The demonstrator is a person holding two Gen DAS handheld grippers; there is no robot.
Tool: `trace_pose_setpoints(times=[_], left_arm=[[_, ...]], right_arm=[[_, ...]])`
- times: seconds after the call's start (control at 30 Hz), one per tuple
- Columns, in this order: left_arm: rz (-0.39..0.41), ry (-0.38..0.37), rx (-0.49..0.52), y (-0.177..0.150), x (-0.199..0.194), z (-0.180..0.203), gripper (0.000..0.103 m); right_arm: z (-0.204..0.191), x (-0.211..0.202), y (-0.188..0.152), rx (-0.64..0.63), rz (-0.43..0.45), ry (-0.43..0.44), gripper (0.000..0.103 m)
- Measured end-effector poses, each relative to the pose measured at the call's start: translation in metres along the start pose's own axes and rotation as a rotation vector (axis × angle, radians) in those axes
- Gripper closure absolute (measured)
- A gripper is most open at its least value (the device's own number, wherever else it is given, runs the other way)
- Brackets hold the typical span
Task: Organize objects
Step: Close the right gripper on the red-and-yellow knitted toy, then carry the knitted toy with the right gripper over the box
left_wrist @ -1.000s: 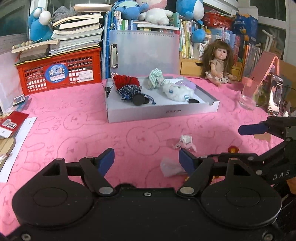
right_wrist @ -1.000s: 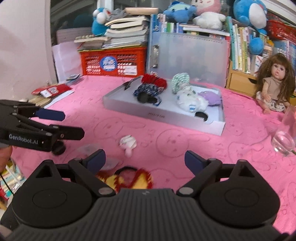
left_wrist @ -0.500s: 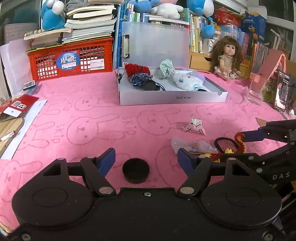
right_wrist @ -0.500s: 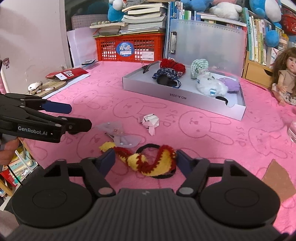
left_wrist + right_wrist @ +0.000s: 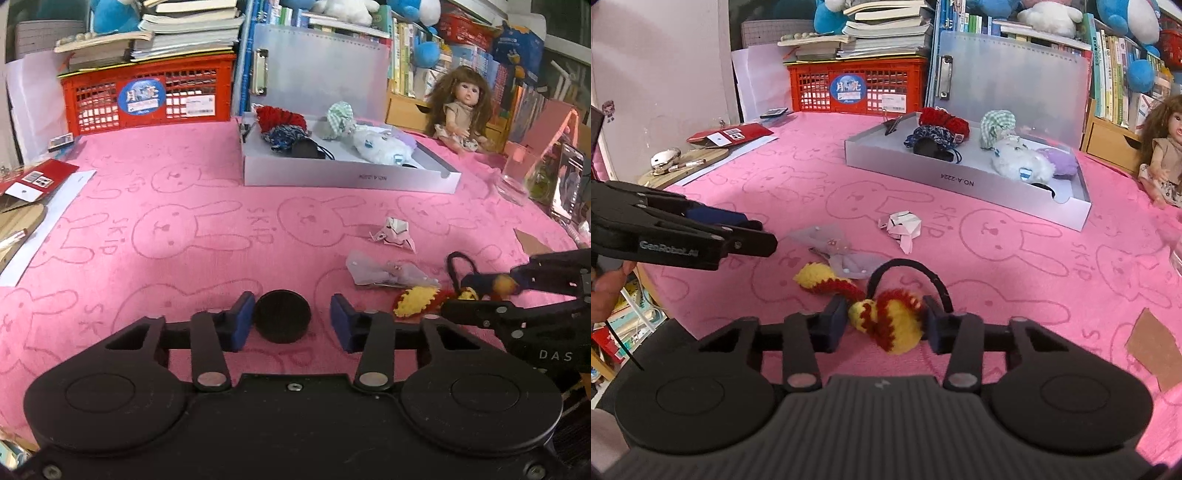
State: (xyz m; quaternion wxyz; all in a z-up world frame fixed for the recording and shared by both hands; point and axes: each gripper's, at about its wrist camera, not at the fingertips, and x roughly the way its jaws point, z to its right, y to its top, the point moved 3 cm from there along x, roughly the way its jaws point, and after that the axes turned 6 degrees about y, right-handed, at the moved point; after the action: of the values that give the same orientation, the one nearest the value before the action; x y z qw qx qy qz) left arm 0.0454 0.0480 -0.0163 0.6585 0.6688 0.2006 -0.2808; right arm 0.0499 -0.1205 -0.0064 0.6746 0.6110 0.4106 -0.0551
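Left gripper (image 5: 291, 321): down low on the pink bunny-print cloth (image 5: 177, 192), jaws closing in around the black round cap (image 5: 283, 315)! The left pad touches the cap's edge; the right pad stands just clear of it, so no squeeze yet.

Right gripper (image 5: 884, 324): jaws closing too, straddling the yellow-and-red fuzzy hair tie (image 5: 886, 321). The right pad touches the fluff, the left pad sits just beside it, and I cannot tell whether the pads truly press. The tie's black elastic loop (image 5: 916, 269) arcs out towards 12 o'clock.

Fuzzy tail: the tie's other yellow end (image 5: 812, 277) trails off to 10 o'clock of the right gripper, flat on the cloth.

Pale lilac bow clip (image 5: 842, 254): just beyond the hair tie, touching it, at 11 o'clock in the right wrist view.

Folded paper piece (image 5: 903, 227): further out, at 12 o'clock, alone on the cloth and apart from the bow clip.

Grey tray (image 5: 960, 181): well beyond, at 1 o'clock from the right gripper. It holds a red scrunchie (image 5: 943, 118), a blue patterned scrunchie (image 5: 929, 134), a green checked scrunchie (image 5: 997, 123), a white plush piece (image 5: 1021, 164) and a purple fluffy piece (image 5: 1058, 162).

Doll (image 5: 461, 110): seated past the tray at 1 o'clock in the left wrist view.

Red crate (image 5: 147, 98): far back at 11 o'clock, books stacked on top.
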Motion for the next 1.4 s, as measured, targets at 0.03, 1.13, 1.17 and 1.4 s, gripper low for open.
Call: trace_pose_setpoints(times=[0.03, 1.13, 1.17, 1.4], left_arm=[[0.002, 0.006, 0.006, 0.0, 0.0, 0.001, 0.072], [0.069, -0.051, -0.016, 0.043, -0.001, 0.02, 0.073], [0.071, -0.052, -0.015, 0.046, 0.0, 0.022, 0.073], [0.088, -0.049, -0.02, 0.075, 0.015, 0.032, 0.073]], right_arm=[[-0.001, -0.001, 0.0, 0.001, 0.0, 0.007, 0.069], [0.04, -0.031, 0.024, 0.086, 0.125, -0.148, 0.07], [0.043, -0.031, 0.026, 0.096, 0.128, -0.15, 0.07], [0.06, -0.022, 0.042, 0.14, 0.14, -0.181, 0.07]])
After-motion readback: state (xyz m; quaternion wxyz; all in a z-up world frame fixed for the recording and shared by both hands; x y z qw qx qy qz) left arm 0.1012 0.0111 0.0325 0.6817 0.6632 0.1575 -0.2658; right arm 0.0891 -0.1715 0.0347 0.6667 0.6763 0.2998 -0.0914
